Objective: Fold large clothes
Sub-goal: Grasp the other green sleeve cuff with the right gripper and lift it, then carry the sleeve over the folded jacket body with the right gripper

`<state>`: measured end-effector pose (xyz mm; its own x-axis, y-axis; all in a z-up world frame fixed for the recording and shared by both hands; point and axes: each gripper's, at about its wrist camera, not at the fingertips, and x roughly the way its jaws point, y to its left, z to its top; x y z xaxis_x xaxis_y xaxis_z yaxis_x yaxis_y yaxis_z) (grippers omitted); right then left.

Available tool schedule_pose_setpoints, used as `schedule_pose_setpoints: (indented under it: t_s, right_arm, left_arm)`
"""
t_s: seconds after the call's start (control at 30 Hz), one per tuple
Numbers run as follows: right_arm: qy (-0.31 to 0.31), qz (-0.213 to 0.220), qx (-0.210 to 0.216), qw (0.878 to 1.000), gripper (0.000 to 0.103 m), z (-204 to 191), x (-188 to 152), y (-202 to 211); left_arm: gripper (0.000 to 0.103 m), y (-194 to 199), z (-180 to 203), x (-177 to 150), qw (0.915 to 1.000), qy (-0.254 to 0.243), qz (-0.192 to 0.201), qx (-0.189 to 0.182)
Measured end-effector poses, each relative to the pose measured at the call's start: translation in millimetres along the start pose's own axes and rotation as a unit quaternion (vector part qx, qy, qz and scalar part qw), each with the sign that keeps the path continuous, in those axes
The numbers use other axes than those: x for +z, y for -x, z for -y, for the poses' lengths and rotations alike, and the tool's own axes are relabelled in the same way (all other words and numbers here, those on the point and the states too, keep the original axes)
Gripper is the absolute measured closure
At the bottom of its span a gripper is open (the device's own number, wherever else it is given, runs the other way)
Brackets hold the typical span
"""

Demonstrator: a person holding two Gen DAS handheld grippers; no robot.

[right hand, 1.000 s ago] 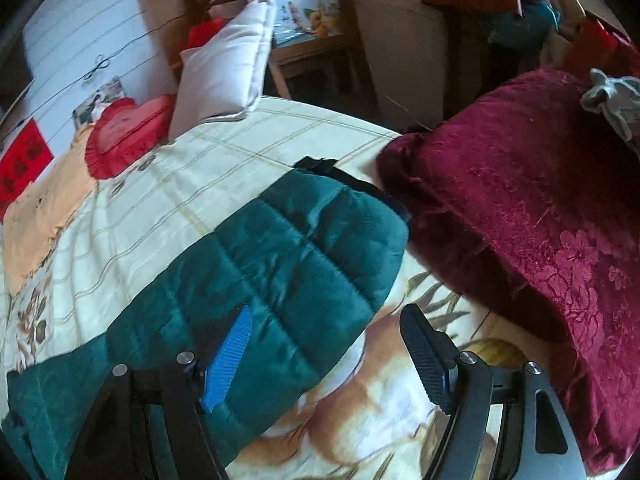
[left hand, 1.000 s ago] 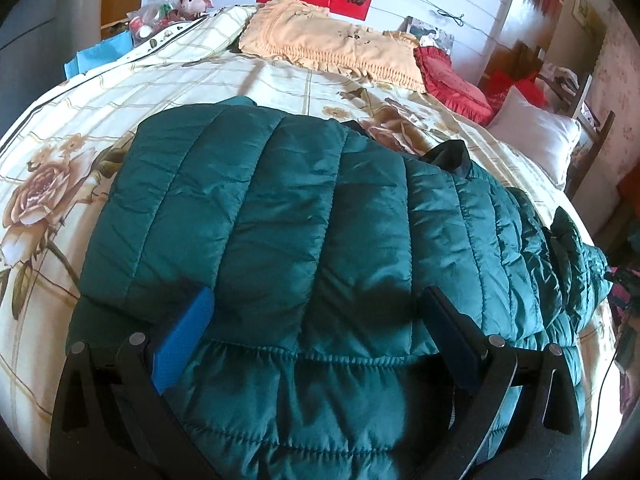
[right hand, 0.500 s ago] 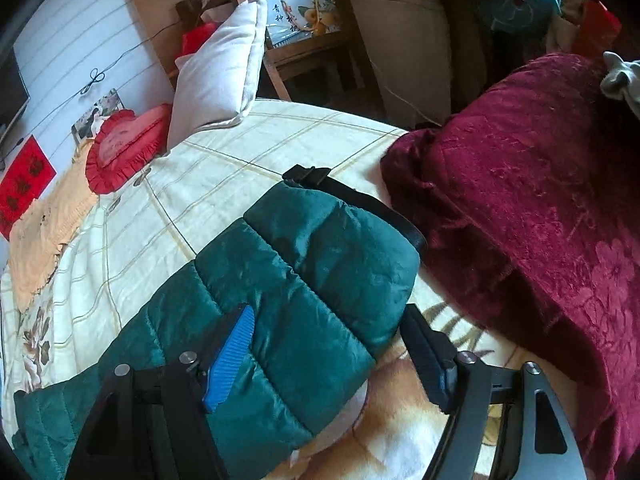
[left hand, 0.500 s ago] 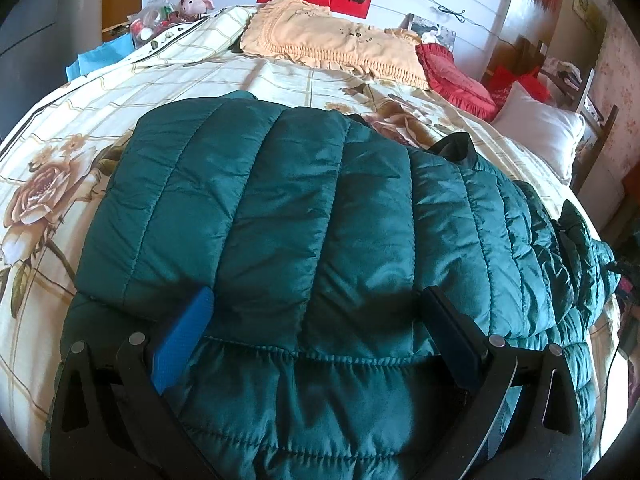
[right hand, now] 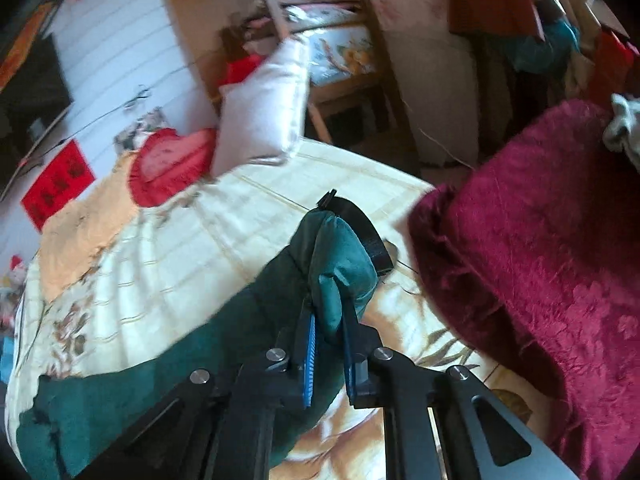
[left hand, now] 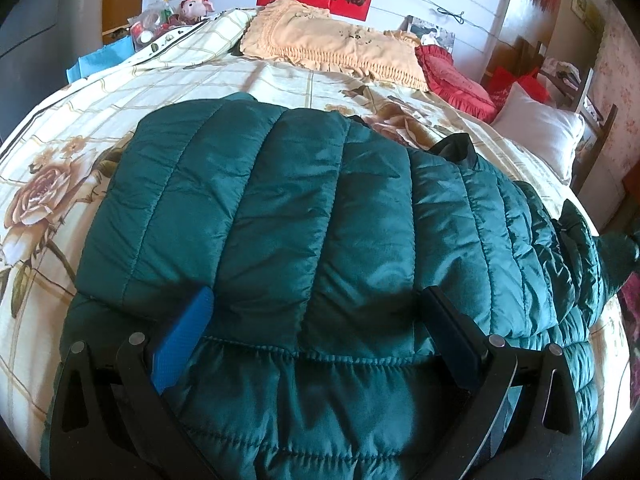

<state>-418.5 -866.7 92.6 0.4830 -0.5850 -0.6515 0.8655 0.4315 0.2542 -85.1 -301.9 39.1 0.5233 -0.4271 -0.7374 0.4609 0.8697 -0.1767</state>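
Note:
A dark green quilted puffer jacket lies spread on a floral bed cover, one sleeve folded across its body. My left gripper is open, its fingers straddling the jacket near the hem seam. In the right wrist view my right gripper is shut on the end of the jacket's other sleeve, whose black cuff sticks out past the fingers and is lifted off the bed.
A crimson velvet blanket lies heaped at the right of the sleeve. A white pillow, red cushion and peach pillow sit at the bed's head. A wooden chair stands beside the bed.
My right gripper closed on the sleeve end and raised it; the view tilted and swung. The left gripper stayed open over the jacket and shifted a little closer.

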Motion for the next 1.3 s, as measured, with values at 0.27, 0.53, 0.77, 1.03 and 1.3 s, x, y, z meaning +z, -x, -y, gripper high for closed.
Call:
schedule_pose_setpoints:
  t_s: [0.27,0.53,0.77,1.03,1.3]
  right_arm:
    - [0.102,0.018,0.062,0.993,0.093,-76,-2,64]
    - [0.177,0.01,0.107,0.978,0.093,-155,-32,100]
    - [0.223,-0.013,0.157,0.962,0.093,-213,-70,125]
    - [0.273,-0.055,0.202,0.939,0.093,-273,-116,136]
    - [0.307,-0.08,0.237,0.918,0.093,-329,-161,145]
  left_arm:
    - [0.001,23,-3,5,0.9999,-0.002,0.012,-0.006]
    - [0.001,48,-12,4,0.9995,-0.006,0.026,-0.015]
    - [0.001,61,-23,0,0.9991,0.007,0.035,-0.021]
    - [0.001,65,-39,-6,0.9986,0.027,0.034,-0.029]
    - [0.001,73,-52,-7,0.9982,0.035,0.04,-0.029]
